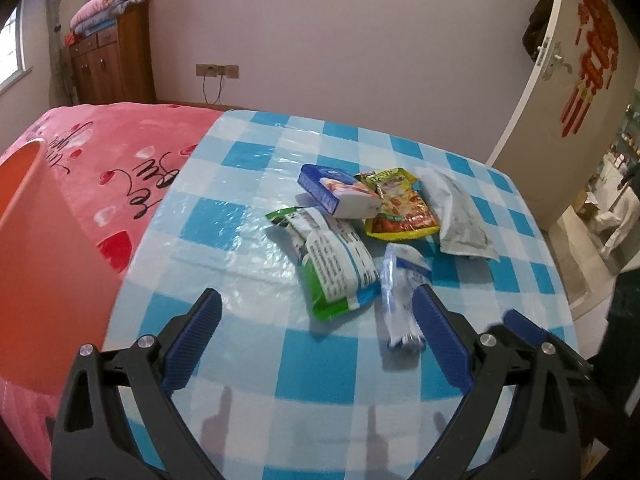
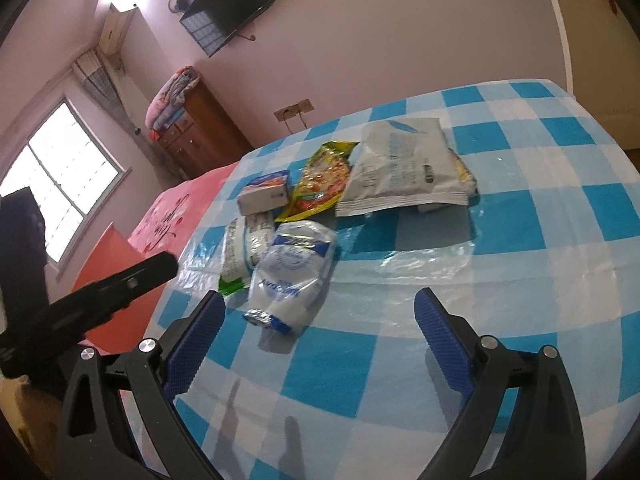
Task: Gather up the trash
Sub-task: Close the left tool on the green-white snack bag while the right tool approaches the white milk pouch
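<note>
Several pieces of trash lie together on the blue-checked tablecloth [image 1: 248, 216]: a green and white wrapper [image 1: 336, 264], a crumpled clear blue-print bag [image 1: 400, 292], a blue and white carton [image 1: 336, 192], a yellow snack packet [image 1: 396, 204] and a grey-white pouch [image 1: 460, 216]. My left gripper [image 1: 320, 320] is open and empty just short of the green wrapper. My right gripper [image 2: 320, 320] is open and empty, with the clear bag [image 2: 292, 272] just beyond its fingers. The pouch [image 2: 404, 168], packet [image 2: 324, 176] and carton [image 2: 264, 196] lie farther off.
An orange bin [image 1: 36, 248] stands at the left beside the table, against a pink bedspread [image 1: 112, 160]; it also shows in the right wrist view [image 2: 116, 256]. A wooden cabinet [image 1: 108, 64] stands by the far wall. An open door [image 1: 560, 80] is at the right.
</note>
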Demonstrator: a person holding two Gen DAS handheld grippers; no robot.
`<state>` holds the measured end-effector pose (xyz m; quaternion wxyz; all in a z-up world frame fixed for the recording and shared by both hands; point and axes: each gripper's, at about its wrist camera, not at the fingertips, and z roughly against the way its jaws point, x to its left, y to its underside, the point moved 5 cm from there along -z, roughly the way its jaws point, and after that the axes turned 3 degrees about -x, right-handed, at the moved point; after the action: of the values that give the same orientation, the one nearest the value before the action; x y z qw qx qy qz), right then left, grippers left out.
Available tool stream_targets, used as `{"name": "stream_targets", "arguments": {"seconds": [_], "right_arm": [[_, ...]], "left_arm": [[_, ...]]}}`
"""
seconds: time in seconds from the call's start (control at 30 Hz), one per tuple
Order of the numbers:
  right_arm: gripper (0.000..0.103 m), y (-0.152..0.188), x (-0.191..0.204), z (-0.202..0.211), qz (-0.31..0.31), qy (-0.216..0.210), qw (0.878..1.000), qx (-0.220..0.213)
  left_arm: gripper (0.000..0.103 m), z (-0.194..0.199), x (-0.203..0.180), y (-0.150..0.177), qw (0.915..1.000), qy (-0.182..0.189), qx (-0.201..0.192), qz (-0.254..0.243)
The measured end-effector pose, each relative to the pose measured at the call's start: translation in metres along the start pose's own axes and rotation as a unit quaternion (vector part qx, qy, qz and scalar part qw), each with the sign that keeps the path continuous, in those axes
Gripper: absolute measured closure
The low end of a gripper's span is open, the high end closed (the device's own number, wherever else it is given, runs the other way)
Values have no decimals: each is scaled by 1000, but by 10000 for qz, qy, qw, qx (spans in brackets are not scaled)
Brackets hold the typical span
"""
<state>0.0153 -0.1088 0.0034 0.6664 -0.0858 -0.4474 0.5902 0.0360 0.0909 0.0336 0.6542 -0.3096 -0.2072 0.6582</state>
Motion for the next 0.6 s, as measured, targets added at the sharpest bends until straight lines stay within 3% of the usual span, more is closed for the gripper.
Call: {"name": "stream_targets", "arguments": {"seconds": [0.6], "right_arm": [[9, -1, -8, -5, 143, -110, 9998, 73]], "left_arm": [[7, -75, -6, -21, 9988, -111, 383, 278]]}}
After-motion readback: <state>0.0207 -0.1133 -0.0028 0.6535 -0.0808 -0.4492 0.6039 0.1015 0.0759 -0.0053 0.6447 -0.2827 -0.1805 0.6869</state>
